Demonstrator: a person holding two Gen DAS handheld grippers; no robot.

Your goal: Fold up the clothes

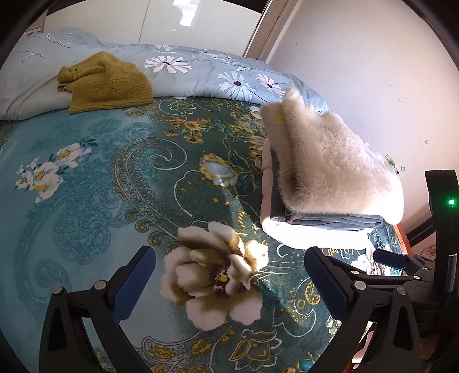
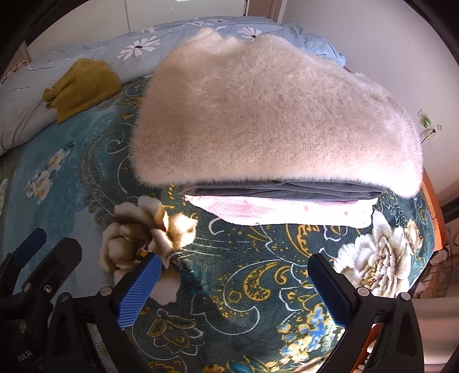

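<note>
A folded cream fluffy sweater [image 2: 258,114] tops a stack at the bed's right side, over a folded grey garment [image 2: 281,190] and a folded pink-white garment [image 2: 287,212]. The left wrist view shows the same fluffy sweater [image 1: 324,166] at its right, with the grey garment [image 1: 330,222] under it. A crumpled mustard knit garment [image 1: 106,81] lies at the far left by the quilt; the right wrist view has the mustard garment [image 2: 81,84] too. My left gripper [image 1: 229,284] is open above the bedspread, holding nothing. My right gripper [image 2: 235,287] is open just in front of the stack, also holding nothing.
The bed carries a teal floral bedspread [image 1: 100,186]. A light blue daisy-print quilt [image 1: 200,71] is bunched along the far side. A white wall [image 1: 358,71] with a socket [image 2: 426,120] runs close along the right. White wardrobe doors [image 1: 143,23] stand behind.
</note>
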